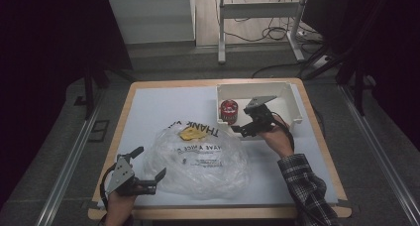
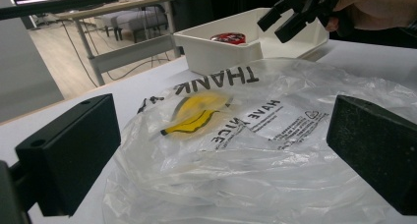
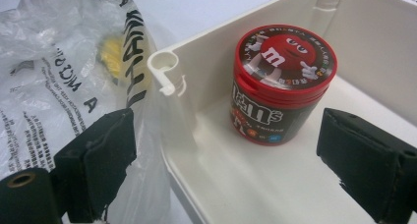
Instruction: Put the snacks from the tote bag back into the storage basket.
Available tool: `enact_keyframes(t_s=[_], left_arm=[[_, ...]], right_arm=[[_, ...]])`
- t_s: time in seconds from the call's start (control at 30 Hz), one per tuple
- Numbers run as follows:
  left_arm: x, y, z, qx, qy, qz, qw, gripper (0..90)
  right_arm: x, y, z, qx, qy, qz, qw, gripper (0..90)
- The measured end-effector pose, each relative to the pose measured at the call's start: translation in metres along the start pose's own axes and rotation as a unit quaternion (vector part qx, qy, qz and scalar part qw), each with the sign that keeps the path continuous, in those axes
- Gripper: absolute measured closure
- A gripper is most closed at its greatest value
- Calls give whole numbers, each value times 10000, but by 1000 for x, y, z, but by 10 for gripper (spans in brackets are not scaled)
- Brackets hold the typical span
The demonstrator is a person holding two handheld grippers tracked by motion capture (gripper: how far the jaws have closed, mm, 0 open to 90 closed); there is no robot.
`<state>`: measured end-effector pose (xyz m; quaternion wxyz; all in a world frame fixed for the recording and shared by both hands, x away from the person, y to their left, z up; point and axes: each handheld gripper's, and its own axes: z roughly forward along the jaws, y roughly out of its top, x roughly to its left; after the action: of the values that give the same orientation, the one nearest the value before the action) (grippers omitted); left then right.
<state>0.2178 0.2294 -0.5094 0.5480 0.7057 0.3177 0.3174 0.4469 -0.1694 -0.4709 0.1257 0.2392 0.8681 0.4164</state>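
A red M&M's can (image 1: 228,111) (image 3: 280,86) stands upright in the near left corner of a white bin (image 1: 293,107) (image 3: 373,37). My right gripper (image 1: 241,128) (image 3: 226,123) is open and hovers just short of the can. One of its jaws is inside the bin and the other is outside, over a clear plastic bag (image 1: 198,159) (image 3: 44,62). The crumpled bag has black lettering and a yellow smiley, and lies mid-table. My left gripper (image 1: 151,164) (image 2: 223,145) is open at the bag's near left edge, with a jaw on either side of the plastic and neither pressing on it.
The bin (image 2: 221,57) sits at the table's far right corner, with the right gripper (image 2: 295,13) above its near rim. A white mat (image 1: 148,112) covers the wooden table. Beyond the far edge are table legs and cables on the floor.
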Motion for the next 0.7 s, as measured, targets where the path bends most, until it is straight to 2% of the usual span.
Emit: enact_keyframes(t_s=[0.37, 0.7], left_arm=[[0, 0, 0, -3, -3, -8, 10000, 0], [0, 0, 0, -3, -7, -24, 10000, 0]], right_arm=[[4, -4, -9, -143, 115, 28, 9998, 82], [9, -7, -18, -224, 87, 6, 9997, 82]])
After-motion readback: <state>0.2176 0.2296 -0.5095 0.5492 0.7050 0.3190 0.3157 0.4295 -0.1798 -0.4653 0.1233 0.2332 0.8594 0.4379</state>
